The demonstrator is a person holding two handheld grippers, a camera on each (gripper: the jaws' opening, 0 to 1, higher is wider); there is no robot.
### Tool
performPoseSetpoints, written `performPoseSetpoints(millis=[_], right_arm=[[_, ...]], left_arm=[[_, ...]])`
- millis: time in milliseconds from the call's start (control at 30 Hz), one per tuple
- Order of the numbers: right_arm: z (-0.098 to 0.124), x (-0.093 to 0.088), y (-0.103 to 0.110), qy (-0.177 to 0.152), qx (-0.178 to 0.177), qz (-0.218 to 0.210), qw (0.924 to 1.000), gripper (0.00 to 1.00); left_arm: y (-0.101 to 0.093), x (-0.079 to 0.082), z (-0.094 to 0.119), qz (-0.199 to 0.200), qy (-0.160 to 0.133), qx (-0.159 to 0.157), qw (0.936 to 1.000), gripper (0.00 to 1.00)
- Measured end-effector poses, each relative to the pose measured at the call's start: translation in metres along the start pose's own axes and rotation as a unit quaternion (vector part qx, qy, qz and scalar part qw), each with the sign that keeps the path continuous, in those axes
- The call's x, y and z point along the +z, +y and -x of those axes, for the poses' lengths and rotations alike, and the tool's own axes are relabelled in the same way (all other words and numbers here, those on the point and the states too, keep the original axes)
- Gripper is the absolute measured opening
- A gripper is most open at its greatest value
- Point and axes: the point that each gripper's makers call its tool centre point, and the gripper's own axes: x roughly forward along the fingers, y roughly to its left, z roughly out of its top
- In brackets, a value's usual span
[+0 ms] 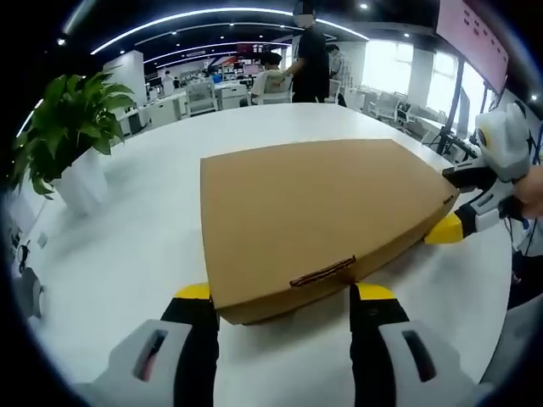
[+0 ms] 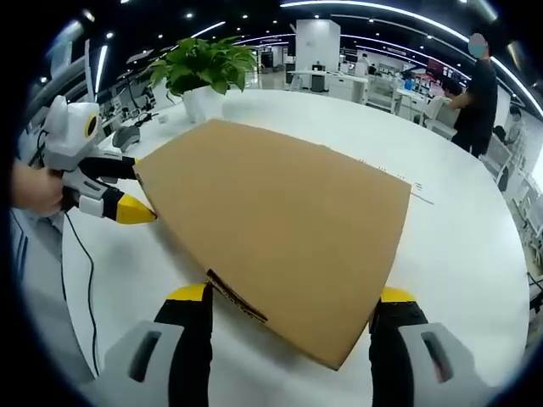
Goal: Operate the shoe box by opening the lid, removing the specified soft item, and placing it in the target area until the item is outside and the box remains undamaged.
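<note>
The closed shoe box (image 1: 318,216) is laid flat on the white tabletop (image 1: 127,254). It is flanked at opposite ends by the left tool (image 1: 284,301) and right tool (image 2: 293,305), both spread apart. A potted plant (image 1: 72,136) is seen nearby.

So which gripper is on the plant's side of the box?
The left gripper: the plant stands just past it, while the right gripper is across the box from it.
</note>
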Motion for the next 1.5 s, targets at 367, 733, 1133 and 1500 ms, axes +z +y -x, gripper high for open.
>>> performPoseSetpoints(millis=[367,733,1133,1500], right_arm=[[0.01,-0.01,0.011,0.001,0.002,0.009,1.0,0.74],[0.014,-0.013,0.017,0.006,0.002,0.021,0.9998,0.75],[0.017,-0.018,0.022,0.009,0.004,0.024,0.9997,0.75],[0.025,-0.027,0.03,0.005,0.002,0.019,0.9998,0.75]], left_arm=[[-0.008,-0.014,0.013,0.011,0.009,0.009,0.9999,0.61],[-0.006,-0.019,0.015,0.016,0.009,0.016,0.9997,0.6],[-0.009,-0.028,0.021,0.023,0.013,0.021,0.9994,0.6],[-0.015,-0.037,0.031,0.024,0.014,0.021,0.9994,0.6]])
